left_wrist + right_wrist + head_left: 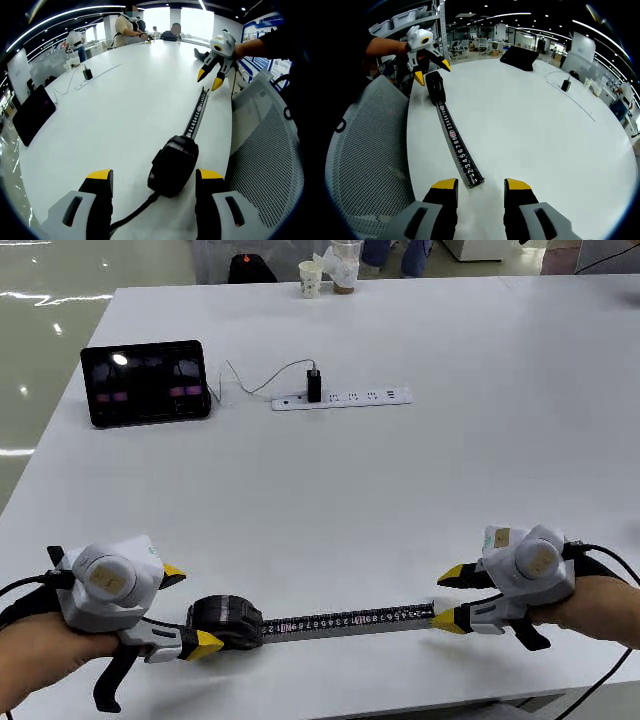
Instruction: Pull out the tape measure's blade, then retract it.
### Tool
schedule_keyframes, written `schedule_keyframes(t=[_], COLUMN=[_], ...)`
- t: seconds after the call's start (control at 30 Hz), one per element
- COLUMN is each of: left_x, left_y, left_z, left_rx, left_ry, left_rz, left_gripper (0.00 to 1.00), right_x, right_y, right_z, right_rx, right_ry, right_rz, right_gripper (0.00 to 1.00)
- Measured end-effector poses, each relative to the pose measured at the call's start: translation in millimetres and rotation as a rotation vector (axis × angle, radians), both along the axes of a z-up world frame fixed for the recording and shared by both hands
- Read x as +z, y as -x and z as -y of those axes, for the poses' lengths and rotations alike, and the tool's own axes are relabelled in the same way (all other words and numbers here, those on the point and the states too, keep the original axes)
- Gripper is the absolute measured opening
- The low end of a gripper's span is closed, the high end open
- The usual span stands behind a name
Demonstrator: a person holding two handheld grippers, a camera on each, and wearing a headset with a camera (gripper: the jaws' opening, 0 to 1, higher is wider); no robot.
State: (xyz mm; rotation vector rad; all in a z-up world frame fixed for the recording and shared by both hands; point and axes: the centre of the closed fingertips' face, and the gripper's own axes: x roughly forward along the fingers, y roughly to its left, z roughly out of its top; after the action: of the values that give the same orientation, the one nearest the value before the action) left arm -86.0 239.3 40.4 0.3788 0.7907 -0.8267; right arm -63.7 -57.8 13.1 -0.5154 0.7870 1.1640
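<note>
A black tape measure point(225, 620) lies near the table's front edge, its blade point(350, 620) drawn out to the right and flat on the white table point(400, 490). My left gripper point(190, 607) is open, its yellow-tipped jaws on either side of the case point(172, 165) without clamping it. My right gripper point(450, 598) is also open, just past the blade's end hook point(475, 181), which lies slightly left of the gap between the jaws and is not held. The left gripper point(427, 62) and case point(435, 85) appear far off in the right gripper view.
A dark tablet point(146, 382) sits at the back left. A white power strip point(342, 398) with a black charger point(314, 385) lies mid-table, and cups point(312, 278) stand at the far edge. A grey mesh chair point(270, 150) is close to the table's near edge.
</note>
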Motion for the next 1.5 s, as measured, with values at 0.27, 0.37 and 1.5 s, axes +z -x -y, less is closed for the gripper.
schedule_keyframes(t=[0.27, 0.37, 1.5], left_x=[-2.1, -3.3, 0.2], left_y=[1.8, 6.1, 36.6], left_z=[-12.0, -15.4, -47.6], left_rx=[0.101, 0.116, 0.235], left_ry=[0.031, 0.033, 0.073], left_rz=[0.022, 0.026, 0.051], left_gripper=[0.74, 0.74, 0.99], right_x=[13.4, 12.7, 19.5], right_y=[2.6, 7.8, 39.8], right_z=[10.5, 13.6, 84.7], right_rx=[-0.098, -0.108, -0.353], right_ry=[-0.048, -0.048, -0.102], right_rz=[0.035, 0.044, 0.060], right_gripper=[0.45, 0.49, 0.91])
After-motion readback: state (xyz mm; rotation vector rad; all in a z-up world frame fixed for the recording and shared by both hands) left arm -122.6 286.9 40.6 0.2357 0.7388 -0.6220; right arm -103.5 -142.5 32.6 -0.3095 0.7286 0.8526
